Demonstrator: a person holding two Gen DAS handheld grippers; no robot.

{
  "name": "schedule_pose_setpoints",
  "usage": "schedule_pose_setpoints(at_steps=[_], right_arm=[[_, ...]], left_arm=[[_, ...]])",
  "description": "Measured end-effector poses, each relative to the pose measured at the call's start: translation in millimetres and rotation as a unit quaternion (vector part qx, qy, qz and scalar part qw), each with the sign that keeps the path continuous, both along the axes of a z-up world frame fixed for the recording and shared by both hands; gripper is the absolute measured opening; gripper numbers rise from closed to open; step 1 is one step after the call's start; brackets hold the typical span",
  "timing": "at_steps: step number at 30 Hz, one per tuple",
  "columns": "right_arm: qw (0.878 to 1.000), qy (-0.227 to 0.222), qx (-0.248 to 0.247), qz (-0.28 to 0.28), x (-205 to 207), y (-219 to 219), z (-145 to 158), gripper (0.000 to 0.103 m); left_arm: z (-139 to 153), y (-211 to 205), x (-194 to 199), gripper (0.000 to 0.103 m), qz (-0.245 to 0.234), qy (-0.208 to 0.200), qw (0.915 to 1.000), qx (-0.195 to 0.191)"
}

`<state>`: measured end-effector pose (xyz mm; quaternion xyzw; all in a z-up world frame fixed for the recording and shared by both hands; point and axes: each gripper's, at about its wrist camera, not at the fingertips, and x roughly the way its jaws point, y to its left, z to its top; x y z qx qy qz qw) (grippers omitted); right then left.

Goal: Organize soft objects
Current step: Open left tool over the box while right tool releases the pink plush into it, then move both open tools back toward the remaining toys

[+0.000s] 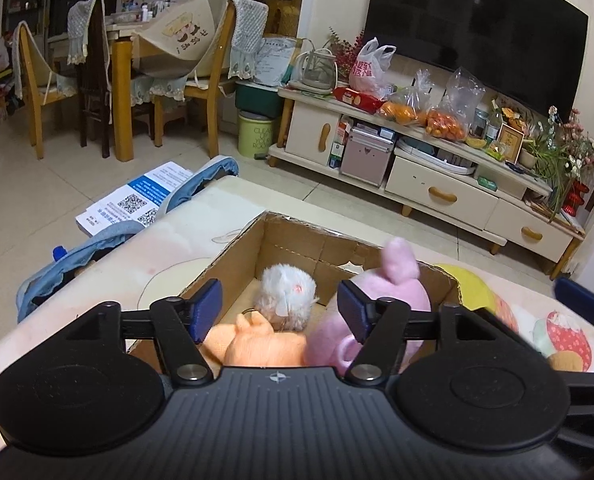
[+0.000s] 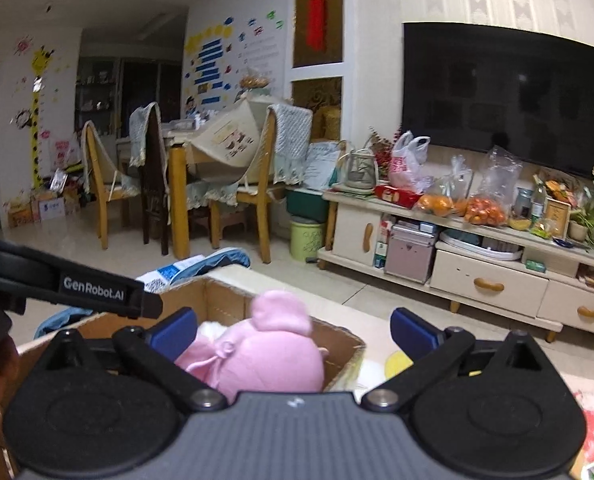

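While the left gripper point(image 1: 279, 311) is hanging over the cardboard box point(image 1: 297, 240), its blue pads are standing apart — nothing is squeezed between them. Three soft toys are sitting inside the box: an orange one point(image 1: 257, 346), a fluffy white one point(image 1: 287, 294) and a big pink one point(image 1: 393, 292) (its ear is poking up). The right gripper point(image 2: 293, 330) is spreading wide open too, with the pink toy just below it. A yellow toy point(image 1: 471, 288) is lying beside the box on the table point(image 1: 97, 300).

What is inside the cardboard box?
The cardboard box holds a white fluffy toy, an orange plush and a pink plush. Anything beneath them is covered.
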<state>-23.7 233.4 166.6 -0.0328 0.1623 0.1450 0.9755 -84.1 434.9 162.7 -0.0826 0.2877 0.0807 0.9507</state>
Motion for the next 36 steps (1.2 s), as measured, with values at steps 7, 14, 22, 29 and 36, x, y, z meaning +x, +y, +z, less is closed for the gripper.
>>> schedule_pose_setpoints(at_steps=[7,14,22,29,36], right_arm=[[0.999,-0.010,0.009,-0.038,-15,-17,0,0.102],[0.998,0.003,0.013,-0.060,-25,-30,-9,0.102],[0.997,0.013,0.018,-0.080,-37,-47,-15,0.102],[0.995,0.024,0.026,-0.098,-49,-64,-23,0.102],[0.992,0.030,0.036,-0.116,-61,-87,-25,0.102]], left_arm=[[-2,-4,-1,0.097,-0.007,-0.006,0.9998,0.019],[-5,-11,-3,0.101,-0.027,-0.009,0.9988,0.040],[-10,-23,-2,0.103,-0.054,-0.004,0.9967,0.060],[-15,-39,-4,0.103,-0.085,-0.001,0.9934,0.078],[-19,-53,-7,0.103,-0.111,0.001,0.9894,0.094]])
